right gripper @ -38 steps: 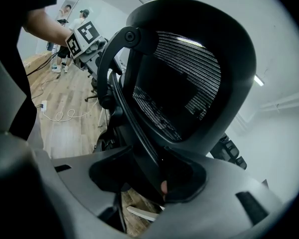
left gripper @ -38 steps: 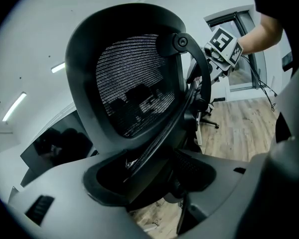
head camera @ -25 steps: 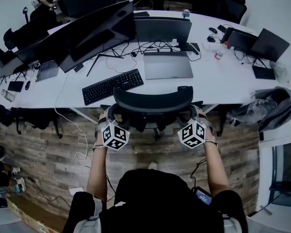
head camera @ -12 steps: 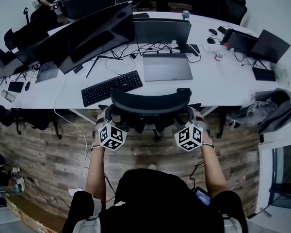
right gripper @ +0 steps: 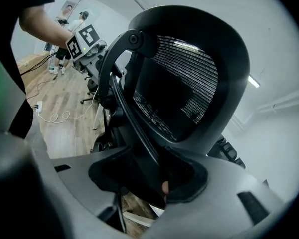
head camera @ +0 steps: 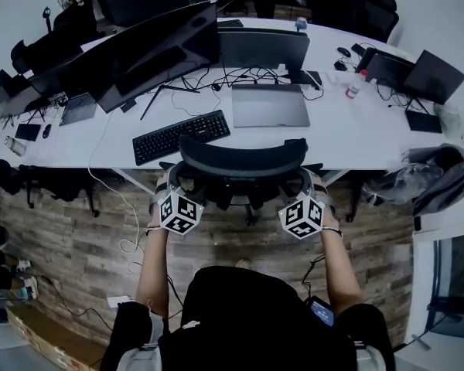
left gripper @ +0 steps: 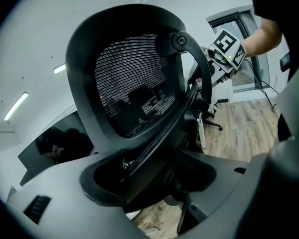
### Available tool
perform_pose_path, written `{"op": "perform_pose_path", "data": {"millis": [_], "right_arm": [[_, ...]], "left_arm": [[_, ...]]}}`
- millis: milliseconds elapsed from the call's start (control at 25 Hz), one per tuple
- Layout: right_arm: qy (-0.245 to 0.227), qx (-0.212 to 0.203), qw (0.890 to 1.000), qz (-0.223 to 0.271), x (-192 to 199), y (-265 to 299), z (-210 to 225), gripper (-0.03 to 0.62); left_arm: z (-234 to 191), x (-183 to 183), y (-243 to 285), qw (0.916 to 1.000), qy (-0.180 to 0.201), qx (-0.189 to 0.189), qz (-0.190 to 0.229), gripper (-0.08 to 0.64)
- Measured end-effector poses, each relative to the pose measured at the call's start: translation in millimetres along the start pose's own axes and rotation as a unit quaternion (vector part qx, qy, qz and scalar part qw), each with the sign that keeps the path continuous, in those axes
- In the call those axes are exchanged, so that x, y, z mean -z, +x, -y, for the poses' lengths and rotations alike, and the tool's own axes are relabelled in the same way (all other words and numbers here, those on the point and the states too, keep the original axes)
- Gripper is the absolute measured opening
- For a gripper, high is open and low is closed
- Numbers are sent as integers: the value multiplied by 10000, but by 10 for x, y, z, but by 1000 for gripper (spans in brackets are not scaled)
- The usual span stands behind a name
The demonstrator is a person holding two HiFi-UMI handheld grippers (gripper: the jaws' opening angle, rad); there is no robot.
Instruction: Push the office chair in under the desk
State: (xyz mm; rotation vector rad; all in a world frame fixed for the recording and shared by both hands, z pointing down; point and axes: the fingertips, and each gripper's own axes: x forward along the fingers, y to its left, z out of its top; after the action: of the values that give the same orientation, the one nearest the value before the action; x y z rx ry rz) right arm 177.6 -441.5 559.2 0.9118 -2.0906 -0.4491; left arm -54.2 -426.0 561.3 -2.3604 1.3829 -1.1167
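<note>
The black mesh office chair (head camera: pixel 242 161) stands at the front edge of the white desk (head camera: pixel 356 141), its backrest toward me. My left gripper (head camera: pixel 174 184) is shut on the left side of the backrest frame, and my right gripper (head camera: pixel 305 184) is shut on the right side. In the left gripper view the mesh back (left gripper: pixel 134 83) rises above the left gripper (left gripper: pixel 149 176), with a frame strut filling the gap between the jaws. The right gripper view mirrors this: the backrest (right gripper: pixel 184 88) stands over the right gripper (right gripper: pixel 149 176), which clamps the strut. The seat is hidden under the desk edge.
On the desk lie a black keyboard (head camera: pixel 180 136), a closed laptop (head camera: pixel 269 104) and several monitors (head camera: pixel 151 49) with cables. A grey jacket (head camera: pixel 437 172) hangs over a chair at right. A white cable (head camera: pixel 131 246) lies on the wood floor at left.
Only the head view has shifted slightly. Both grippers and the chair stay where they were.
</note>
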Motion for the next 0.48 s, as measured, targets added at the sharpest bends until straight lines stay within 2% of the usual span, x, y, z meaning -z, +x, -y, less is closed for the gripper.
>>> {"op": "perform_pose_path", "data": {"millis": [480], "right_arm": [[74, 207, 9994, -260, 9, -17, -43, 209]], "left_arm": [[23, 13, -41, 10000, 30, 33, 45, 302]]}}
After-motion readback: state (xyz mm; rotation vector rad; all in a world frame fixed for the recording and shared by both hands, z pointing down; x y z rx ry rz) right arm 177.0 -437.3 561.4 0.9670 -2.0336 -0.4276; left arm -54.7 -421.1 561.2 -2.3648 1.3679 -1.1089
